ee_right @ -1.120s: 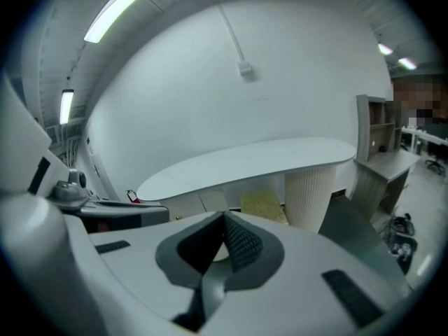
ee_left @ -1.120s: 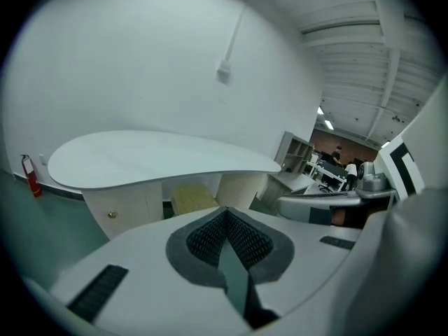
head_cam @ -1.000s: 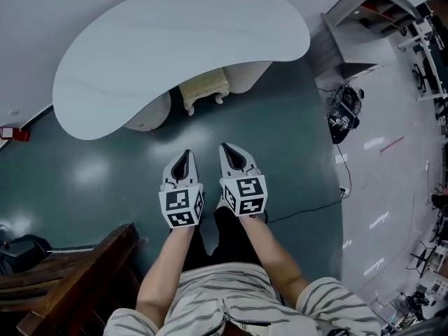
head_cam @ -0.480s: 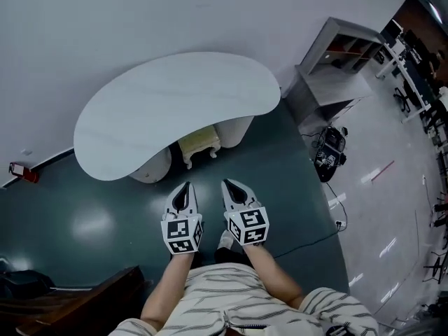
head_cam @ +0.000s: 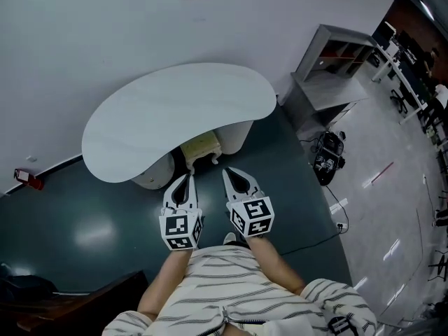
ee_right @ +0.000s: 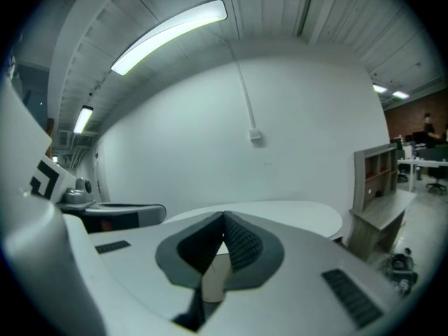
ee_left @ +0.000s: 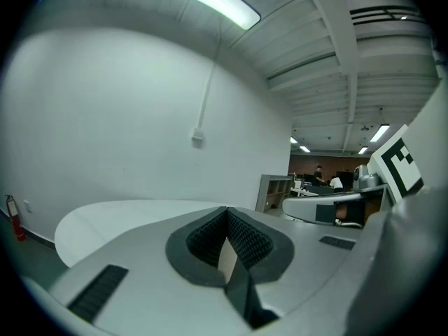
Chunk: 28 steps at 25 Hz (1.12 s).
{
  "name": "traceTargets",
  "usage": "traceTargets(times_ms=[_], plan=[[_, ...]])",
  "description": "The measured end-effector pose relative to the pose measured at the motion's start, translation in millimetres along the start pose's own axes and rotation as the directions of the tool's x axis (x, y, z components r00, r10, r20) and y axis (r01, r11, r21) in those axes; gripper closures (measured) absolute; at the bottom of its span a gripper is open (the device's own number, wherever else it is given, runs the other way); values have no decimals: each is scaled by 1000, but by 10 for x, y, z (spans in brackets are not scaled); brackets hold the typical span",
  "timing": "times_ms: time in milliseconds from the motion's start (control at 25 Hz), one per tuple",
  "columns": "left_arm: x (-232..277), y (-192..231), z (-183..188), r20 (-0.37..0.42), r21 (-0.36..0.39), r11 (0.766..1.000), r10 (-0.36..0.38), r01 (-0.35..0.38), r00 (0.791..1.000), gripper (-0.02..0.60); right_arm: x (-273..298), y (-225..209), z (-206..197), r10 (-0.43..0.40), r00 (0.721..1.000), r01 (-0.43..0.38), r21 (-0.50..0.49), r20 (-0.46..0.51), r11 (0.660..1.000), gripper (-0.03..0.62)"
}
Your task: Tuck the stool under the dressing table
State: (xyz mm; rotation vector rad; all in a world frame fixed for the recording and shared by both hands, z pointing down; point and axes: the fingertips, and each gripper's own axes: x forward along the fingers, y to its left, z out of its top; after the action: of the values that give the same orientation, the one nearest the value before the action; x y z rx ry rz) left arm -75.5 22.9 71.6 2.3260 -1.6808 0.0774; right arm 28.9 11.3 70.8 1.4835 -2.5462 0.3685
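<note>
Two hand-held grippers in frame: what do they hold? (DESK)

Nothing. The left hand-held gripper (head_cam: 186, 179) (ee_left: 226, 210) and the right hand-held gripper (head_cam: 229, 172) (ee_right: 224, 215) are each pinched together at the tips and empty. They are held side by side at waist height by a person in a striped shirt (head_cam: 224, 292). (PHOTOGRAPHER)

And the stool? (DESK)

The cream stool (head_cam: 201, 148) stands at 12 o'clock from the two tips. Most of it sits beneath the front edge of the white, kidney-shaped dressing table (head_cam: 178, 110), with its near legs showing on the dark green floor (head_cam: 84, 229). The dressing table backs onto a pale wall (head_cam: 105, 33). (PHOTOGRAPHER)

Anything else around? (DESK)

A grey shelf unit (head_cam: 329, 65) at 2 o'clock, and a black bag (head_cam: 327, 158) on the floor below it. (PHOTOGRAPHER)
</note>
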Motion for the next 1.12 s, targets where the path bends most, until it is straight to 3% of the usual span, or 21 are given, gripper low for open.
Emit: traceTargets(times_ms=[280, 520, 760, 1120], plan=[[-142, -55, 436, 88, 25, 999, -25, 23, 996, 575, -97, 321, 395, 55, 995, -50, -67, 82, 997, 580], [-253, -155, 706, 159, 57, 998, -49, 40, 986, 575, -225, 409, 663, 59, 986, -43, -105, 158, 994, 580], [-302, -240, 824, 183, 104, 993, -68, 49, 981, 575, -338, 403, 807, 41, 977, -16, -123, 208, 992, 580], [-332, -281, 892, 195, 108, 992, -89, 69, 977, 575, -411, 358, 863, 24, 972, 3, -110, 234, 994, 580]])
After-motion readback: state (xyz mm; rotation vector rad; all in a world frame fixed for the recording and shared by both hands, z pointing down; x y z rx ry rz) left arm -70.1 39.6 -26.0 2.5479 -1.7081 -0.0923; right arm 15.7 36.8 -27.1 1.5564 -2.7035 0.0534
